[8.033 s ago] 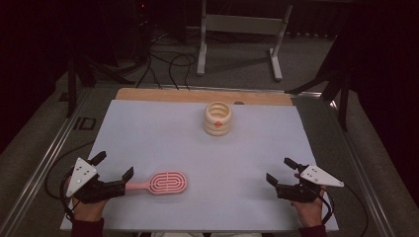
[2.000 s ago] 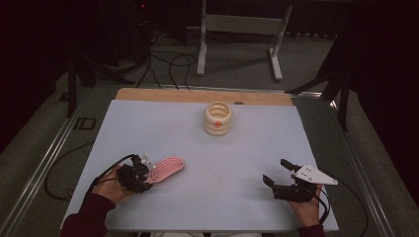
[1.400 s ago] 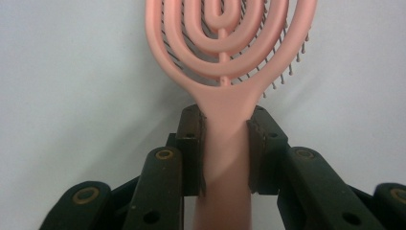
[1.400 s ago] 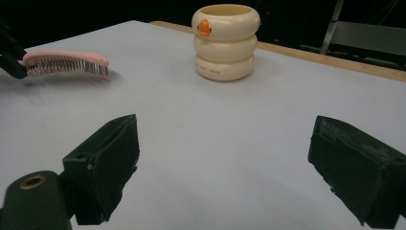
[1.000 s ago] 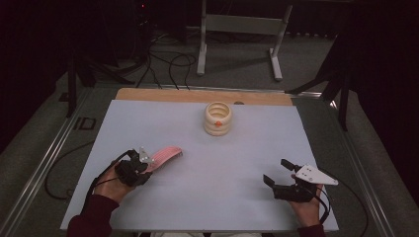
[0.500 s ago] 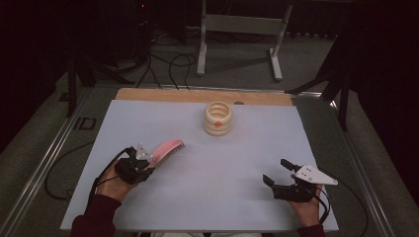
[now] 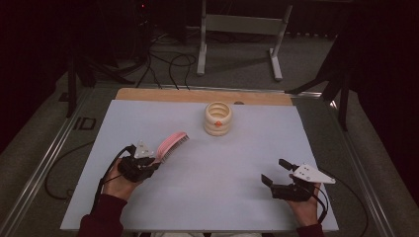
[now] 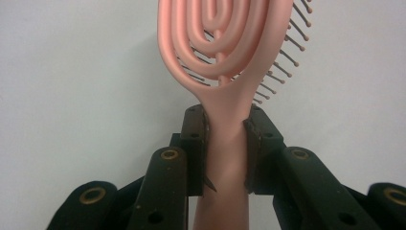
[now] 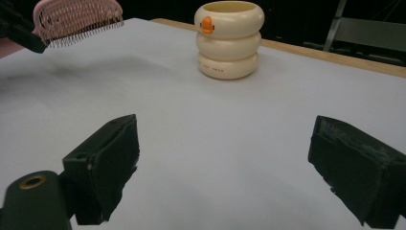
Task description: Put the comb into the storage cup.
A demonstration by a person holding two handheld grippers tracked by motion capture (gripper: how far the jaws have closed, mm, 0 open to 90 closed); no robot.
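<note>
Nearest the person's edge of the white table [image 7: 197, 197], two hands come in, each bearing one gripper. Well to the near right of the cream cup [image 7: 218, 118], the right gripper [image 7: 274, 173] rests low over the sheet with its jaws spread wide and nothing between them; the right gripper view confirms the bare gap. To the near left of the cup, the left gripper [image 7: 150, 165] has its jaws closed tight on the handle of the one pink hairbrush [image 7: 170, 145], whose head is lifted off the table and slants up toward the cup; in the left gripper view the pads [image 8: 198, 143] press both sides of the handle, bristles pointing to that view's right. One cup stands alone toward the far middle of the table, built of three stacked rings with a small orange mark on its front. Beyond the cup runs a bare wooden strip [image 7: 163, 95] along the far edge. Farther off lies grey carpet [image 7: 237, 64] with black cables [image 7: 163, 61], one grey metal stand [image 7: 242, 24], and dark surroundings.
</note>
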